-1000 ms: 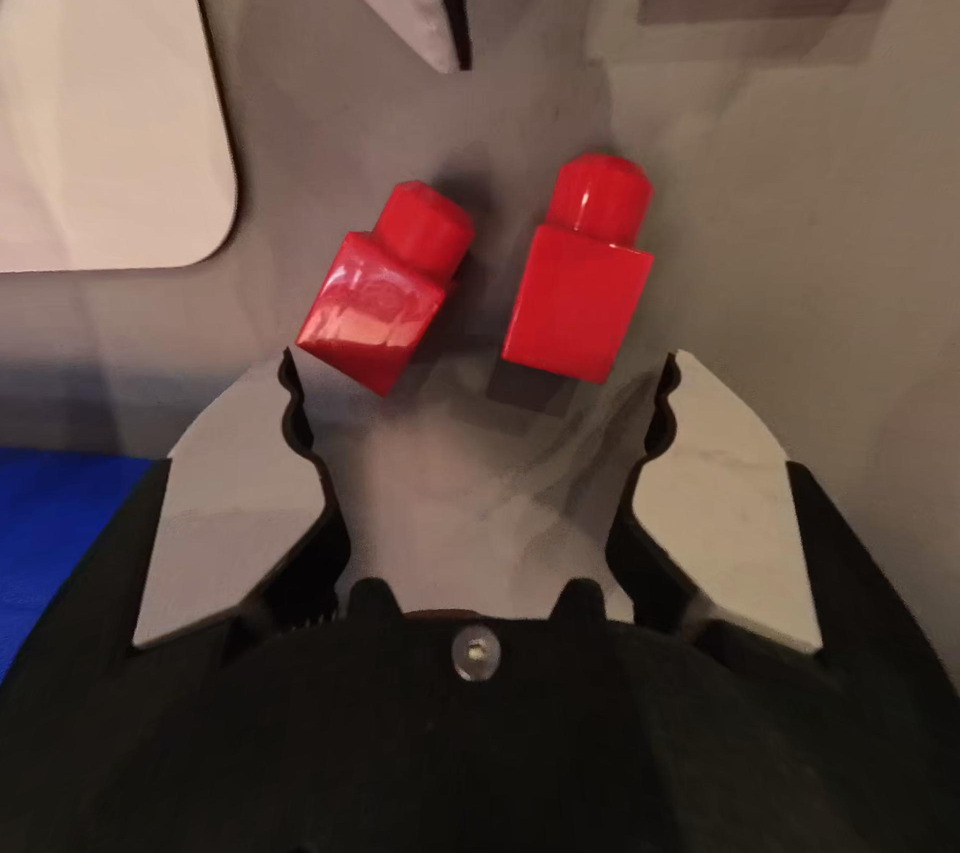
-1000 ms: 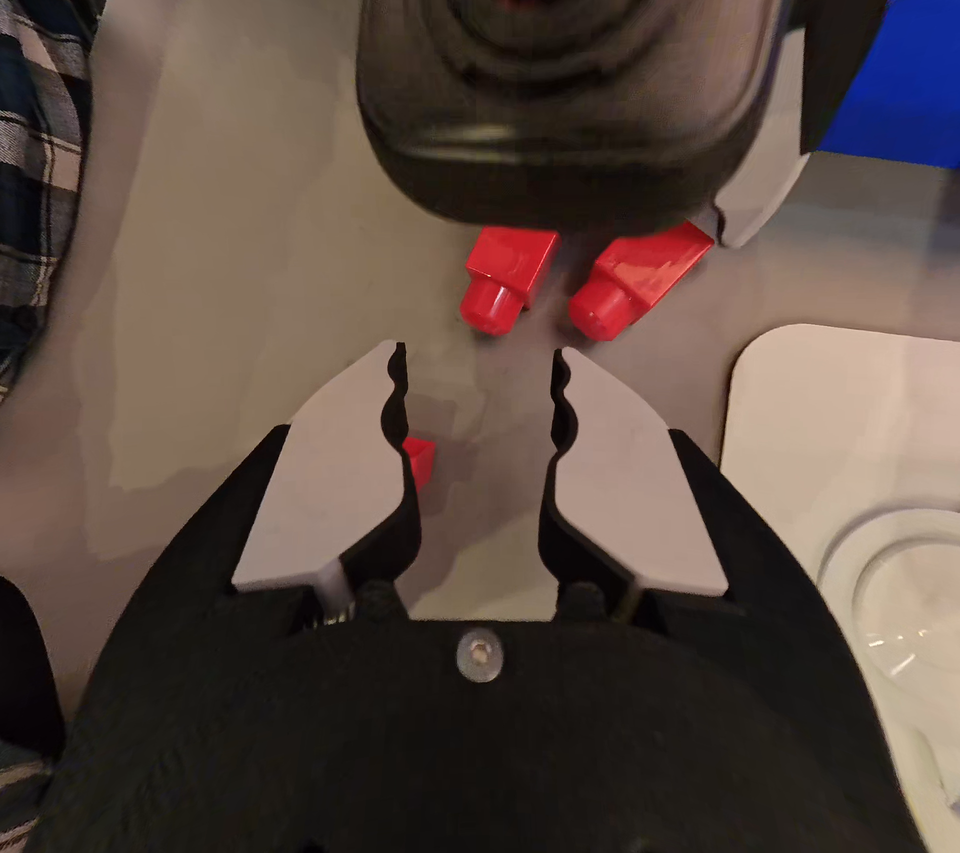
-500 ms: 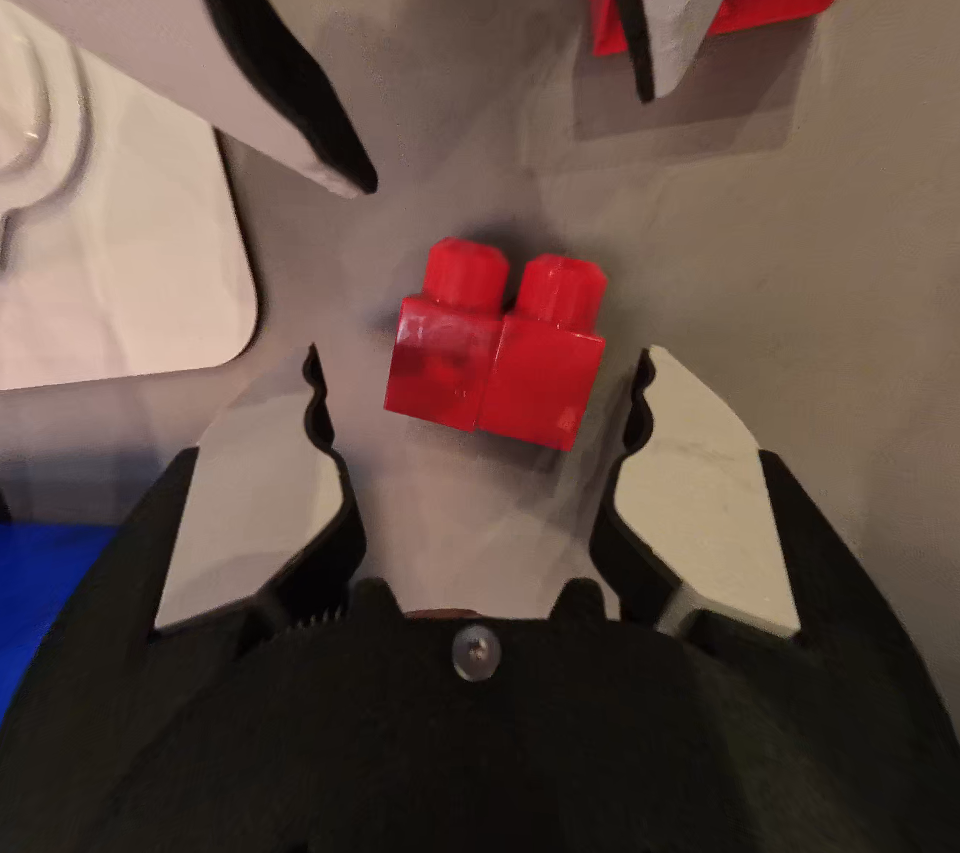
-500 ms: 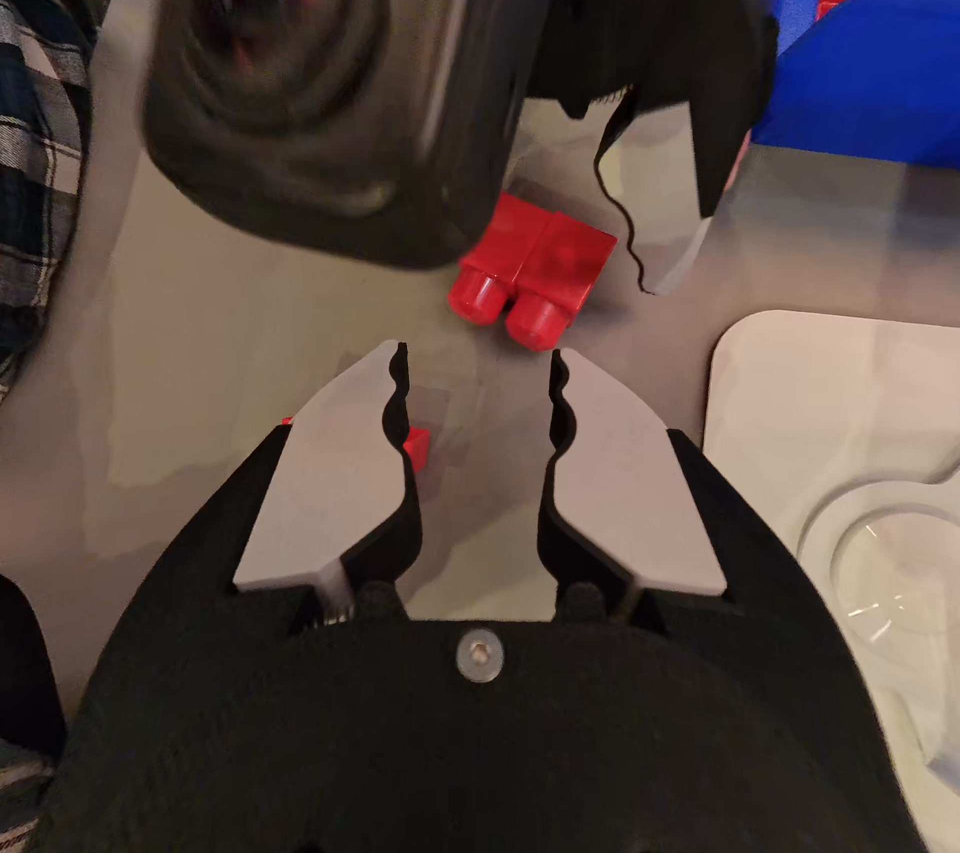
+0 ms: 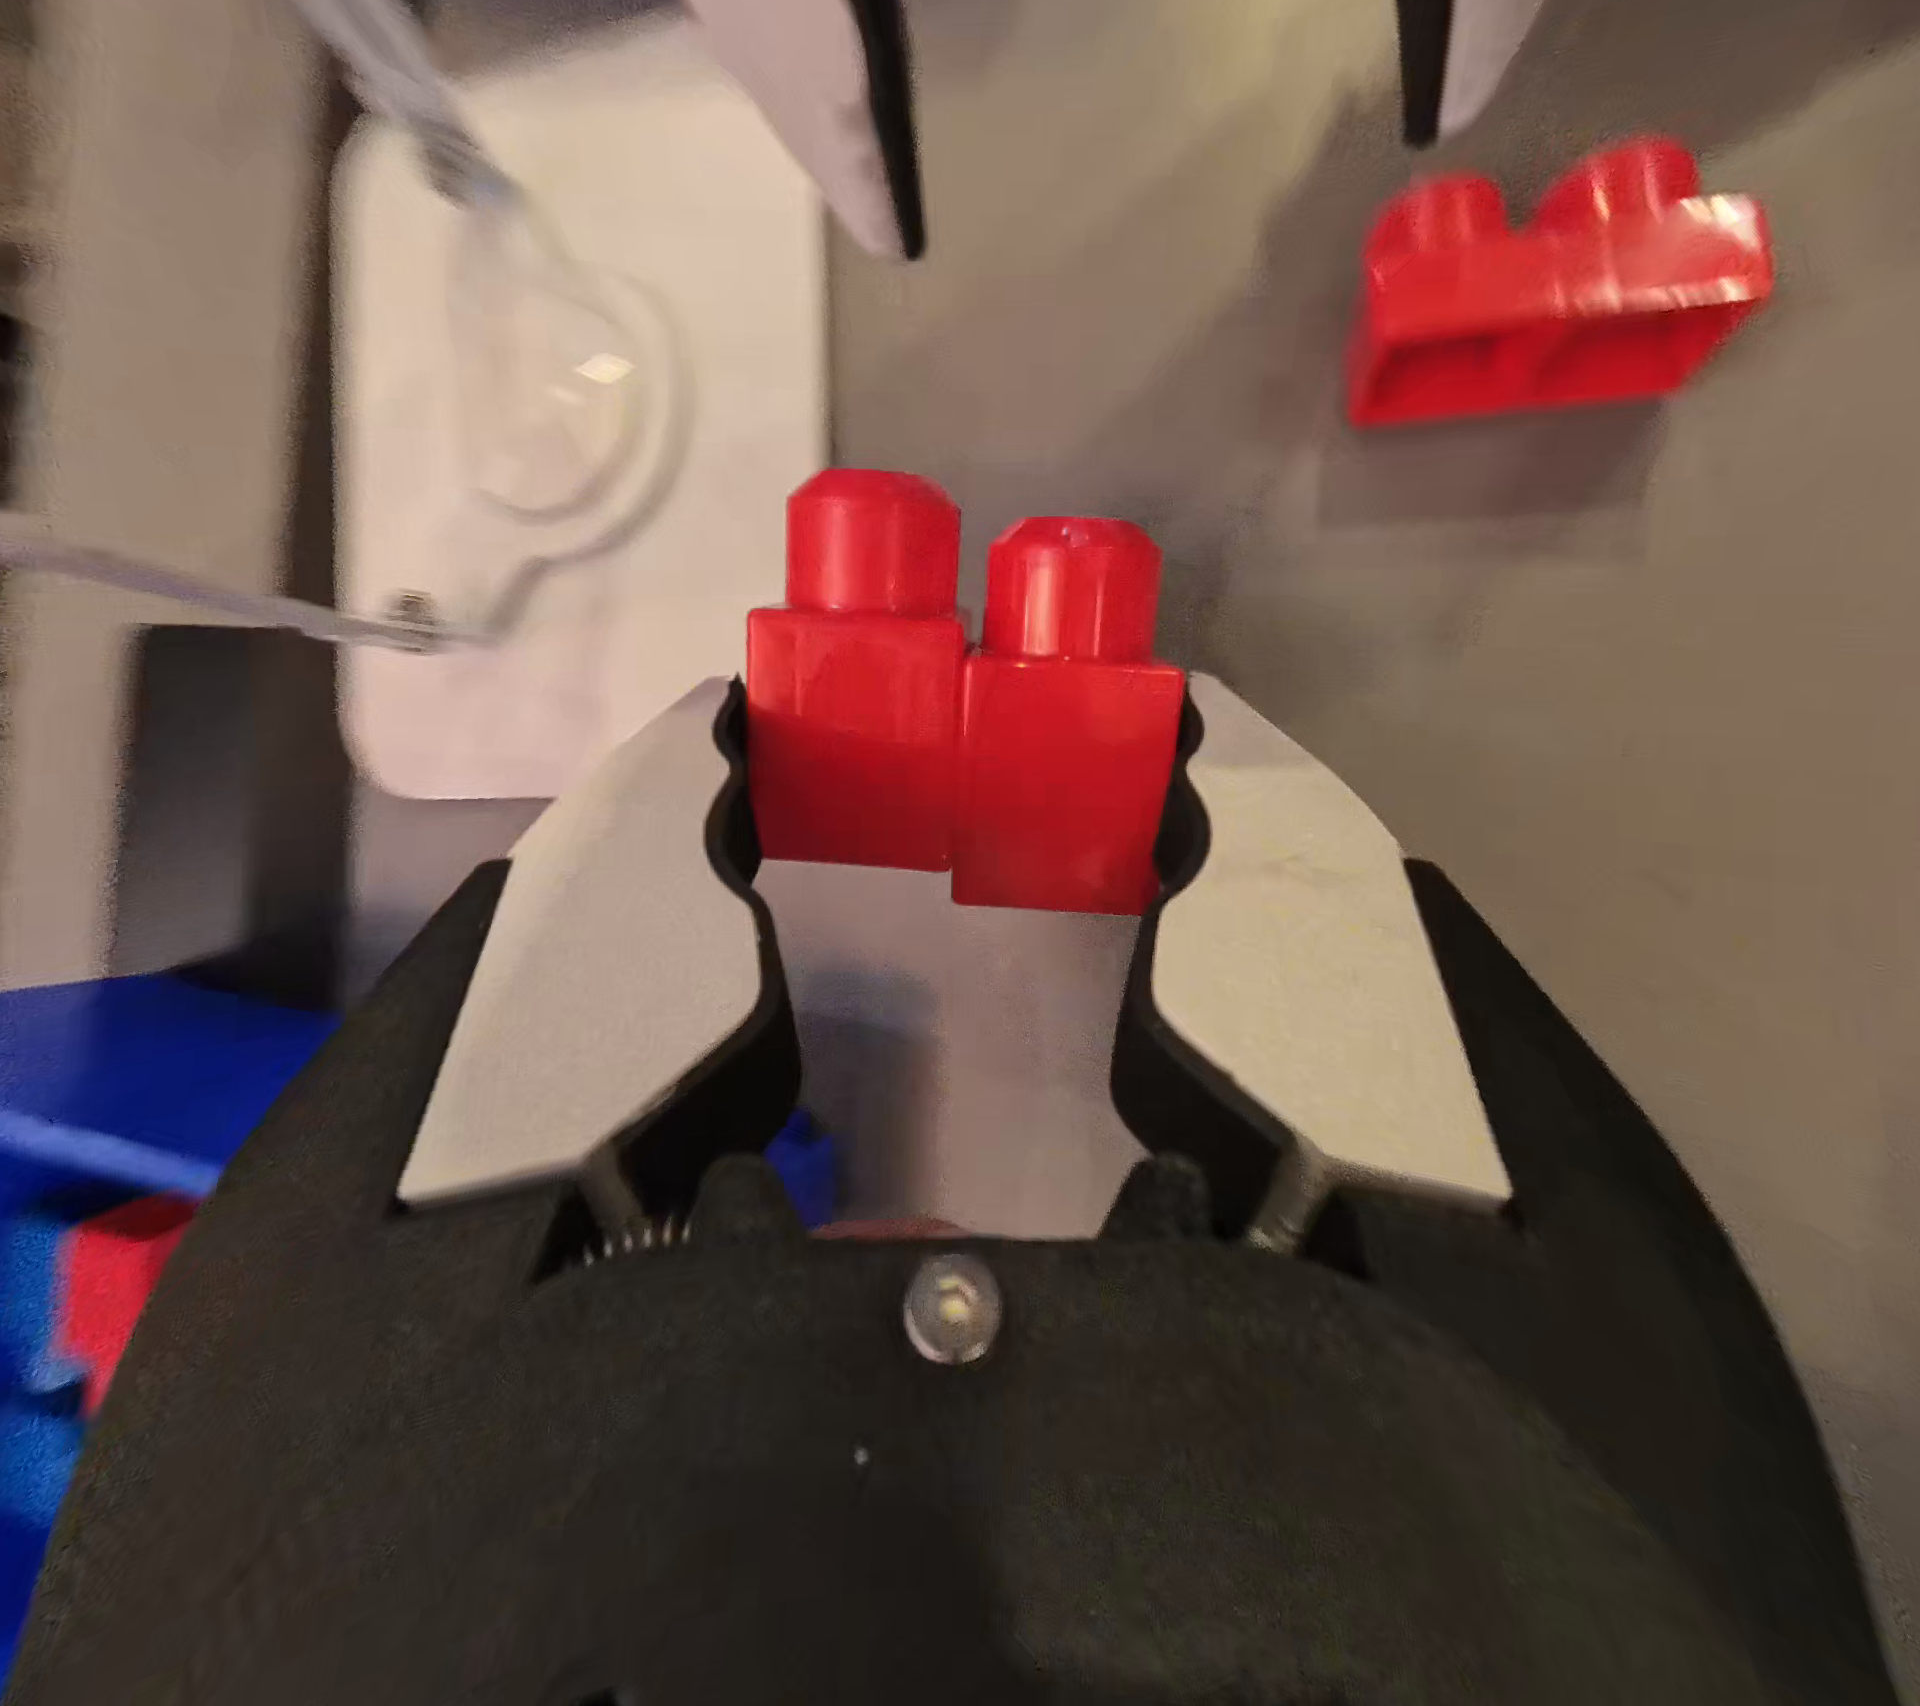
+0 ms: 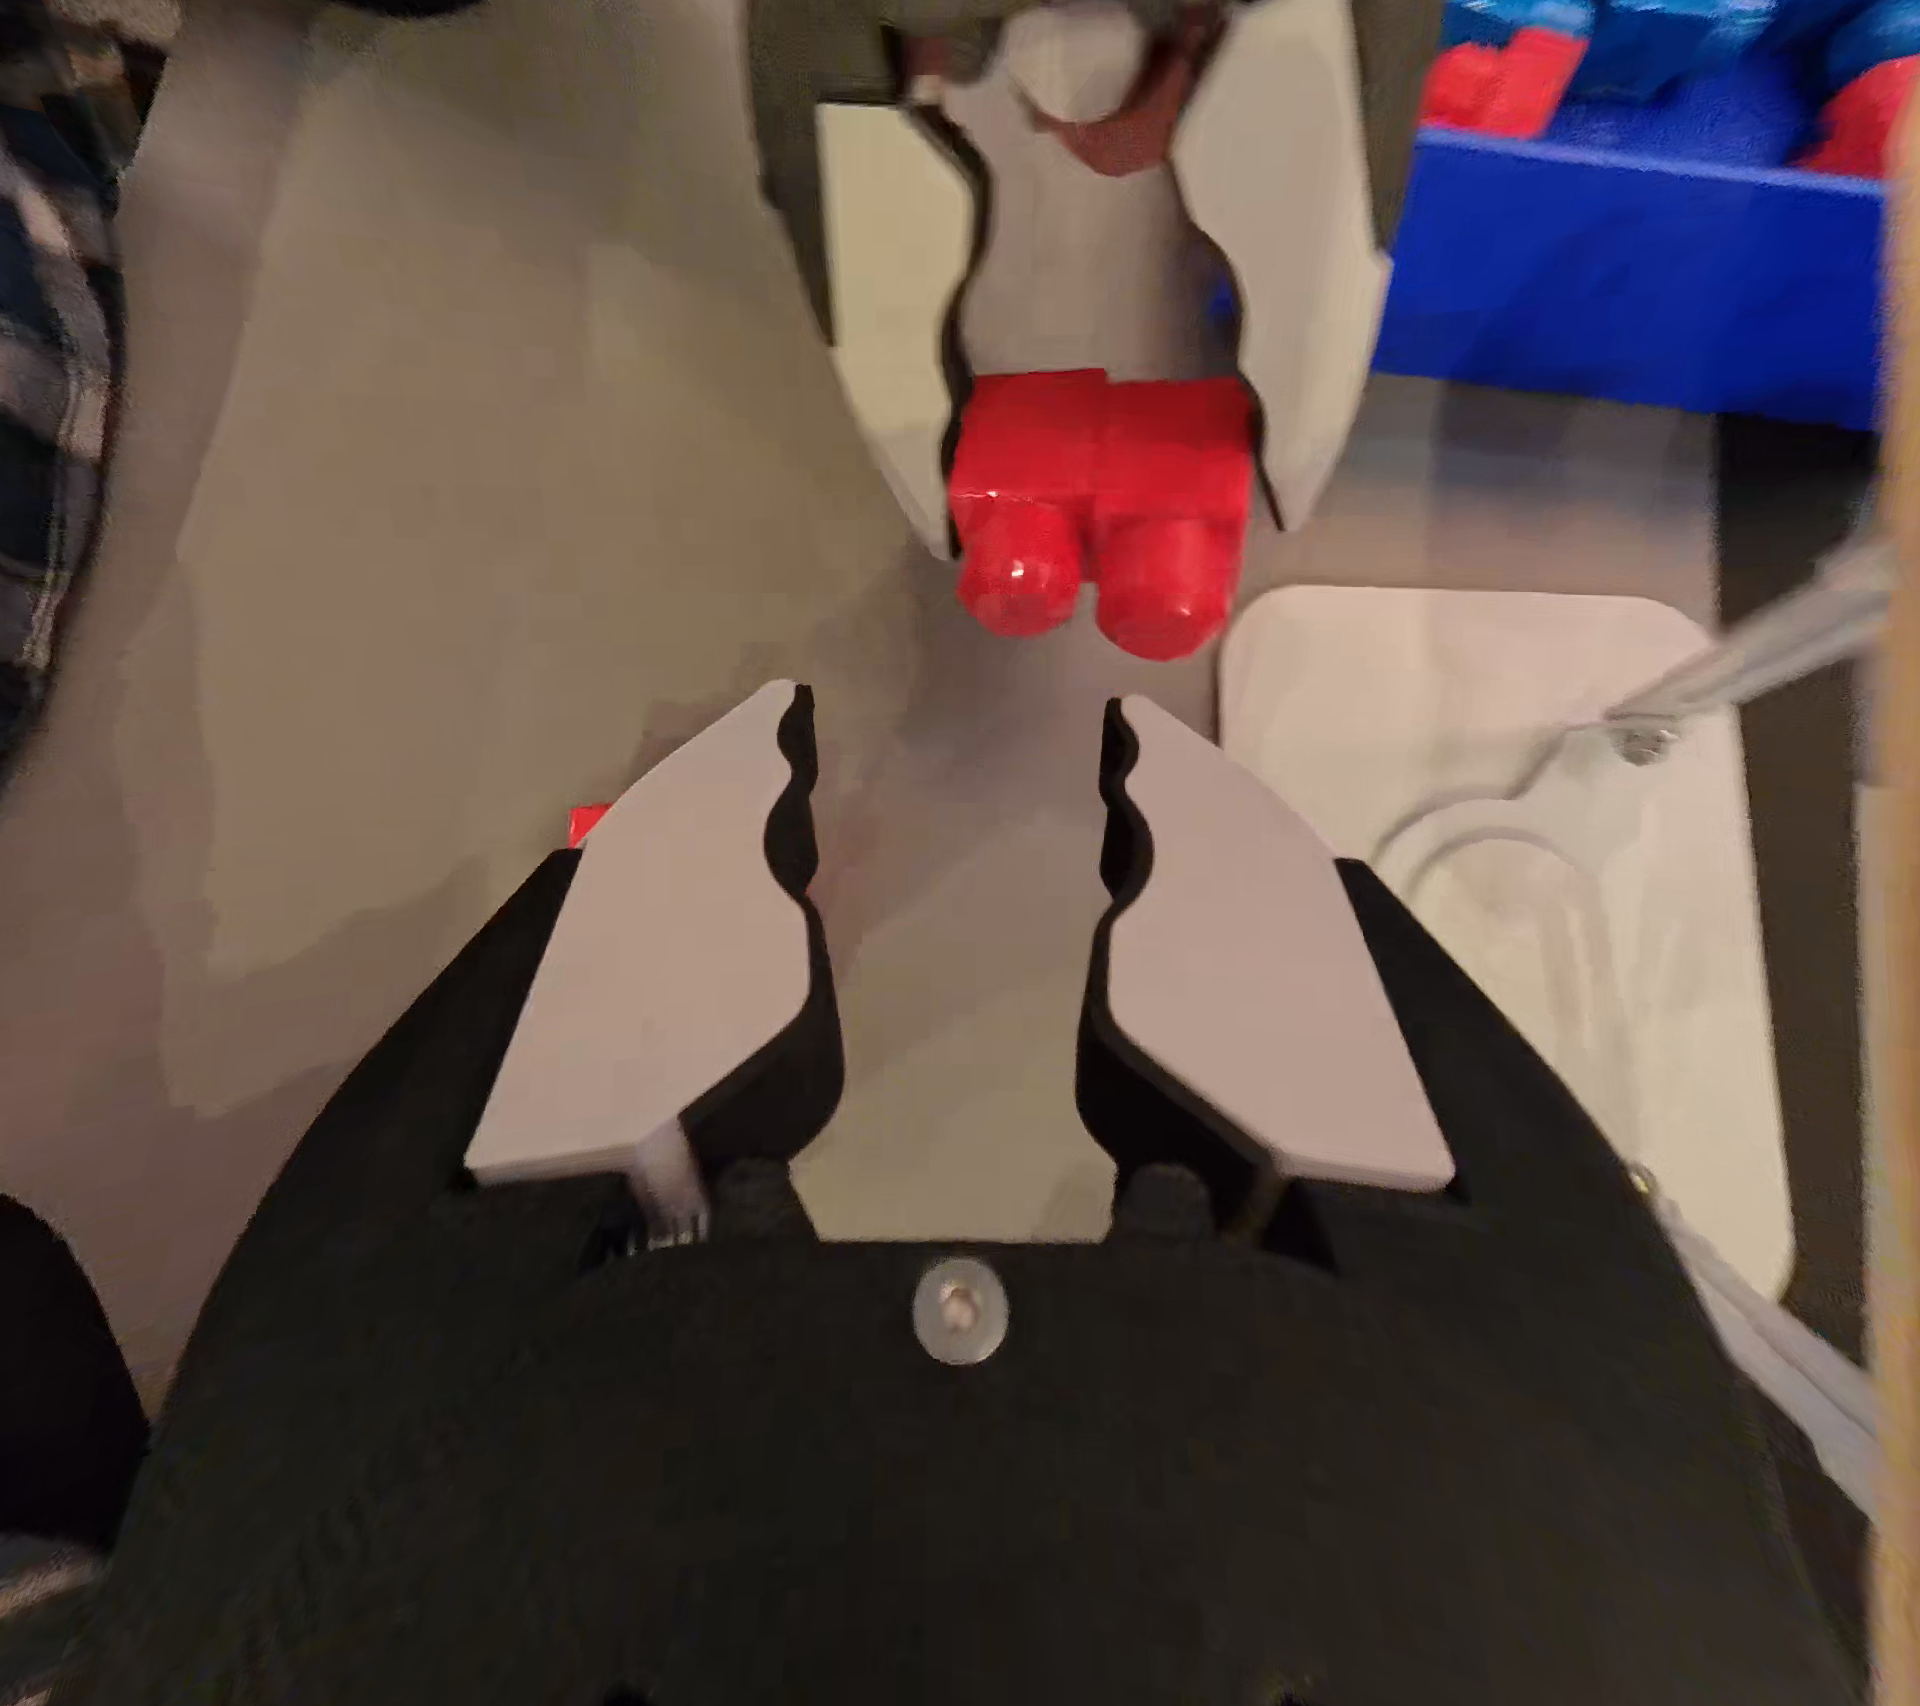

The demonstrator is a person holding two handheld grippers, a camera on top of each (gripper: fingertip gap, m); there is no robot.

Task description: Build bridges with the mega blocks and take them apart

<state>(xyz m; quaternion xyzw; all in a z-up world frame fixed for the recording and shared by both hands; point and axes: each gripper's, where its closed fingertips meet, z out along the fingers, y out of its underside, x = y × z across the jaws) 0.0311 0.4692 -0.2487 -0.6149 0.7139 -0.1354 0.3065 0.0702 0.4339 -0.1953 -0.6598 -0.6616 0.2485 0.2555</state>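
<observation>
Since the earlier frames the two single-stud red blocks (image 5: 961,721) have been swept together, and the left gripper (image 5: 961,773) has narrowed, pads pressing their outer sides. The right gripper (image 6: 956,809) stays half open, empty, facing them. A two-stud red block (image 5: 1558,295) lies ahead-right. Judged: pillars gathered, no bridge built yet.

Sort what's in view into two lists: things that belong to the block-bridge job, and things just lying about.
Job:
- two small red blocks, side by side, clamped in the left gripper
- long red block on the table
- right gripper, jaws open, nothing between them
- blue bin of spare blocks

Lying about:
- white tray
- clear spoon
</observation>
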